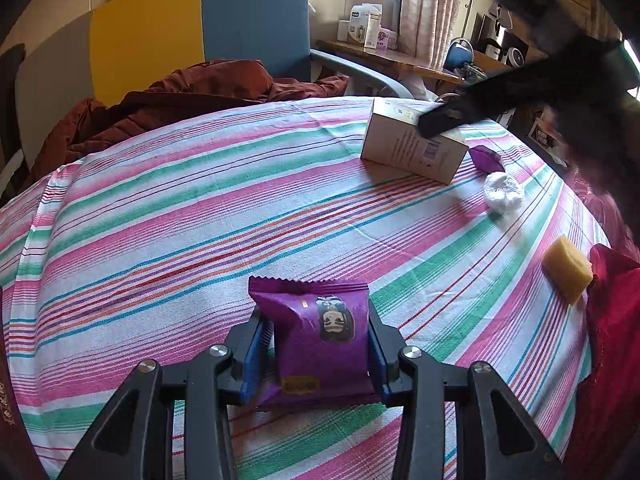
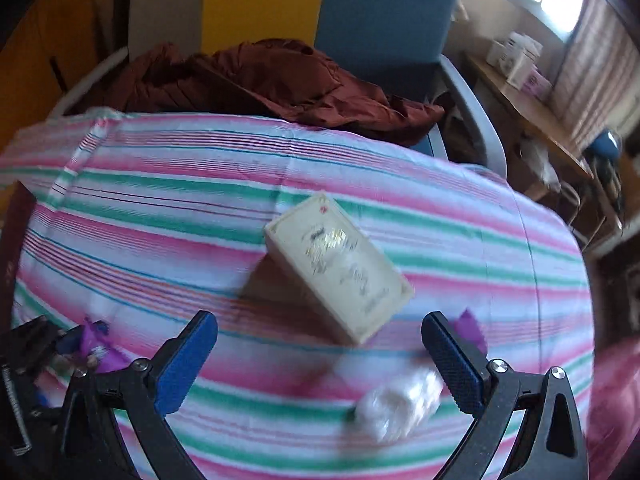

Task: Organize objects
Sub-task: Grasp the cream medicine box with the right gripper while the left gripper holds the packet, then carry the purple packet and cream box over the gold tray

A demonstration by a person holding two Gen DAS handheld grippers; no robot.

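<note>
My left gripper [image 1: 316, 316] is shut on a purple snack packet [image 1: 320, 340] just above the striped tablecloth [image 1: 180, 220]. A cream cardboard box [image 1: 412, 148] lies at the far right of the table; it also shows in the right wrist view [image 2: 340, 268]. My right gripper [image 2: 320, 332] is open and empty, hovering above the box and a white wrapped ball [image 2: 400, 404]. The right gripper's dark finger [image 1: 448, 118] shows over the box in the left wrist view. The right wrist view is blurred.
A second purple packet [image 1: 486, 158], the white ball [image 1: 504, 192] and a yellow block [image 1: 568, 270] lie near the right edge. A red cloth [image 1: 616, 320] hangs at the right. A brown jacket [image 1: 180, 100] lies on the chair [image 1: 256, 20] behind the table.
</note>
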